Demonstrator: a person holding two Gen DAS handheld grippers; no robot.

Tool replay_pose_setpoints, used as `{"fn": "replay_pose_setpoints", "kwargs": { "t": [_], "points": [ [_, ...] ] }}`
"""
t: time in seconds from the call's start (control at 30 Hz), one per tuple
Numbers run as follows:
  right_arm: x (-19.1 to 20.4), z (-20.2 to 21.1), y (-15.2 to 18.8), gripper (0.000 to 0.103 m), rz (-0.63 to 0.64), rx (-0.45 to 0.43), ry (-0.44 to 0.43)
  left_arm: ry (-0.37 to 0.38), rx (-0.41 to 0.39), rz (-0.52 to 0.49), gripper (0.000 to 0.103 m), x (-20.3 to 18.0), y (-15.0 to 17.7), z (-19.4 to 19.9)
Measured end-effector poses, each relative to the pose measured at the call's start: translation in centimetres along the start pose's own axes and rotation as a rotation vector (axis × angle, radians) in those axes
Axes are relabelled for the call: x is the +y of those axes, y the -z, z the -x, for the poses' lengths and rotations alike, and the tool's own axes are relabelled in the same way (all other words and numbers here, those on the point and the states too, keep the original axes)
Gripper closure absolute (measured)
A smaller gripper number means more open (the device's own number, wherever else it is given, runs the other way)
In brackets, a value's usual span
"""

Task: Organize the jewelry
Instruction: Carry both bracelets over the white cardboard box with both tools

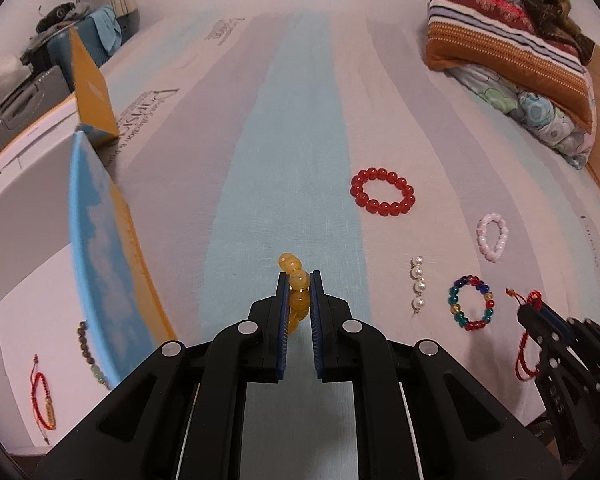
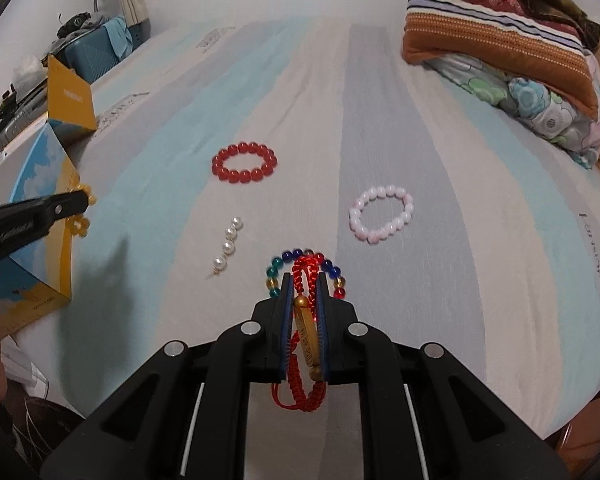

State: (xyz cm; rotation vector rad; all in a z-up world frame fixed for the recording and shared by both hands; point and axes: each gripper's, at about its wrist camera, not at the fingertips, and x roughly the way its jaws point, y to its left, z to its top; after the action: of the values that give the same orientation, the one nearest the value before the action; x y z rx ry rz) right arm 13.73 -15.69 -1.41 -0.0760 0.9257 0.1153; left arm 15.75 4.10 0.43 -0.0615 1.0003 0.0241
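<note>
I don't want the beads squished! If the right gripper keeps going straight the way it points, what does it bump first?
Probably the multicolored bead bracelet, lying on the striped sheet just past the right gripper, which is shut on a red cord bracelet. Depth is hard to judge; it might pass above.

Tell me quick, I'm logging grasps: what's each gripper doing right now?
Left gripper: closed on the yellow bead bracelet.
Right gripper: closed on the red cord bracelet with the gold tube.

box flap (image 1: pixel 100 256) left, bedsheet (image 1: pixel 300 120) open (ahead)
</note>
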Motion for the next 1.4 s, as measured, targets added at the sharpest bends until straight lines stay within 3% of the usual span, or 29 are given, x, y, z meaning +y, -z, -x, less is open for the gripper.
{"fn": "replay_pose_setpoints", "kwargs": {
  "t": [0.37, 0.9, 1.4],
  "points": [
    [2.2, 1.8, -1.7, 0.093, 0.018, -0.047, -0.006, 0.011, -0.069, 0.011, 0.094, 1.5, 0.4, 4.5],
    [8.0, 5.0, -5.6, 0.093, 0.048, -0.116, -0.008, -0.053, -0.160, 0.104, 0.094, 8.8, 1.2, 10.9],
    [18.7, 7.5, -6.9, 0.093, 0.144, -0.154, -0.116, -0.153, -0.173, 0.224, 0.094, 18.4, 3.8, 14.9]
  ]
}}
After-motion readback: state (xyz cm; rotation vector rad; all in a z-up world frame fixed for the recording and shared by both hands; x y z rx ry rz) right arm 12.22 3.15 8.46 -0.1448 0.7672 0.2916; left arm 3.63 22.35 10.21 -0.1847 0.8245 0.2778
